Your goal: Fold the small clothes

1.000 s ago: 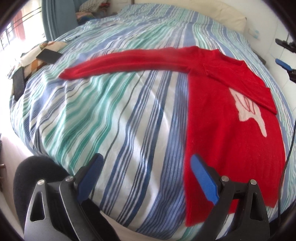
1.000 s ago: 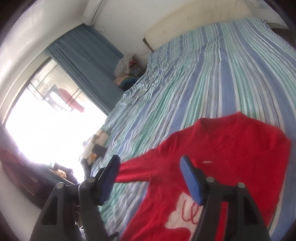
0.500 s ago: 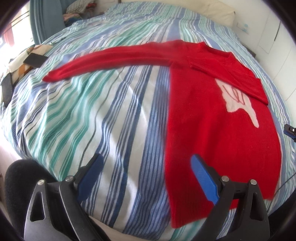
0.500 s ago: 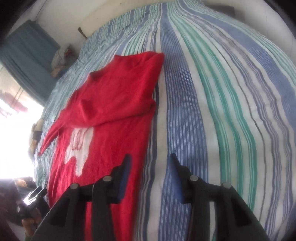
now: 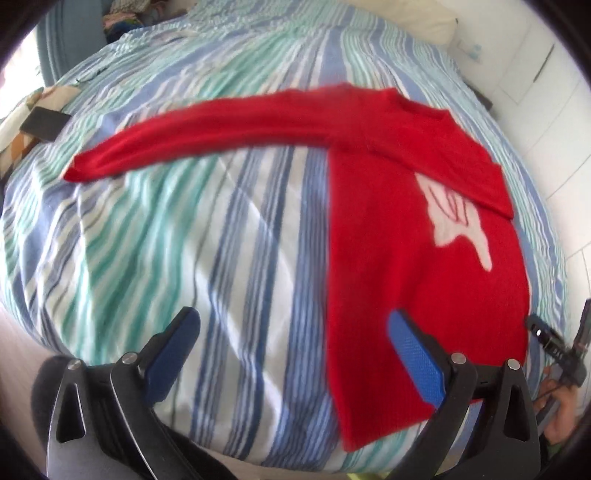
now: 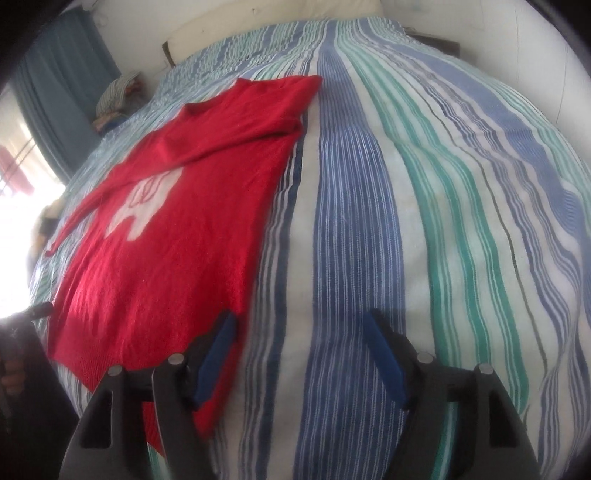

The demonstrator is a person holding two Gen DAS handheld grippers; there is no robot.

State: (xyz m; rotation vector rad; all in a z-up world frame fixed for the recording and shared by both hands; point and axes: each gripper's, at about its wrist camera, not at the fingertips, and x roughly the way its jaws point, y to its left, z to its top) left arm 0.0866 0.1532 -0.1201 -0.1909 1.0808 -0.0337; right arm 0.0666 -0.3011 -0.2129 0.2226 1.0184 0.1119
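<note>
A red sweater (image 5: 406, 236) with a white motif lies flat on the striped bedspread (image 5: 207, 236). One sleeve (image 5: 207, 129) stretches out to the left and the other is folded across the chest. My left gripper (image 5: 293, 325) hovers over the near hem, its jaws opening wide, with only bedspread and the sweater's left edge below them. In the right wrist view the sweater (image 6: 177, 236) lies to the left. My right gripper (image 6: 301, 325) hangs at its near right corner, jaws opening, with its left finger (image 6: 218, 354) above the hem and nothing gripped.
A dark flat object (image 5: 44, 122) lies on a patterned cloth at the bed's left edge. Blue curtains (image 6: 62, 92) and a pile of clothes (image 6: 114, 99) stand beyond the bed's far left side. A pale headboard (image 6: 258, 29) runs behind it.
The right gripper swung down from facing the window to the sweater's near right corner; its jaws narrowed, then widened. The left view shifted slightly. The sweater has not moved.
</note>
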